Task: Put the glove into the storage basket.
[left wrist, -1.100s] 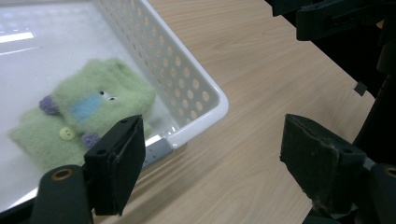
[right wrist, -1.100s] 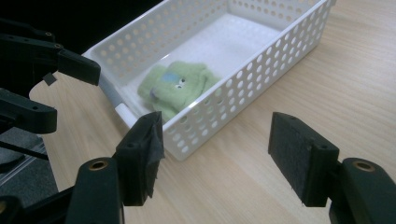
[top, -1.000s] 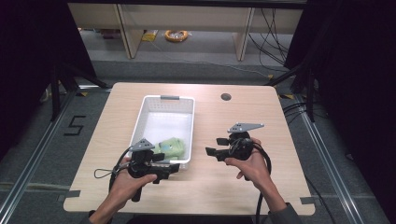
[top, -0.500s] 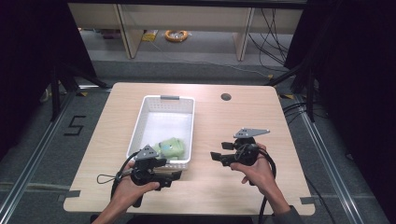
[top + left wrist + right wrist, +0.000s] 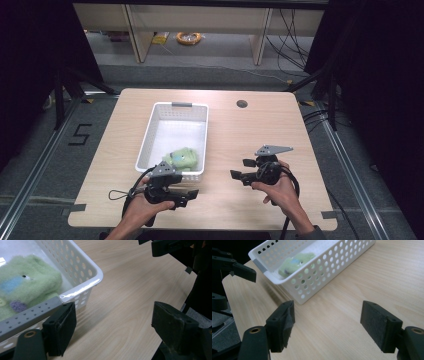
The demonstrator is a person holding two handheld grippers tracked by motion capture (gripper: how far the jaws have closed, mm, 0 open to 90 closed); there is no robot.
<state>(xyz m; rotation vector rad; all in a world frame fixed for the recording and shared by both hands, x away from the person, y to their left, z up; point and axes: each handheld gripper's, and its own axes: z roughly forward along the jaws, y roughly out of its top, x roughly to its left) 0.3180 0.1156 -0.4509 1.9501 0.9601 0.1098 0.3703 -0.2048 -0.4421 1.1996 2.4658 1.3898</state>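
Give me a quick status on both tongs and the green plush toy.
Left tongs open, empty, beside basket near corner. Right tongs just opening, empty, over bare table. Green plush toy lies in basket. Nothing in the way.

Our two grippers are matte black. The left gripper [image 5: 189, 195], nearest the white basket [image 5: 150, 137], carries a grey three-cornered plate and a looping black cable; its square pads [image 5: 62, 326] show frayed edges. The right gripper [image 5: 241, 169], farther from the basket, bears the same plate, cable and brass-ringed screw holes.
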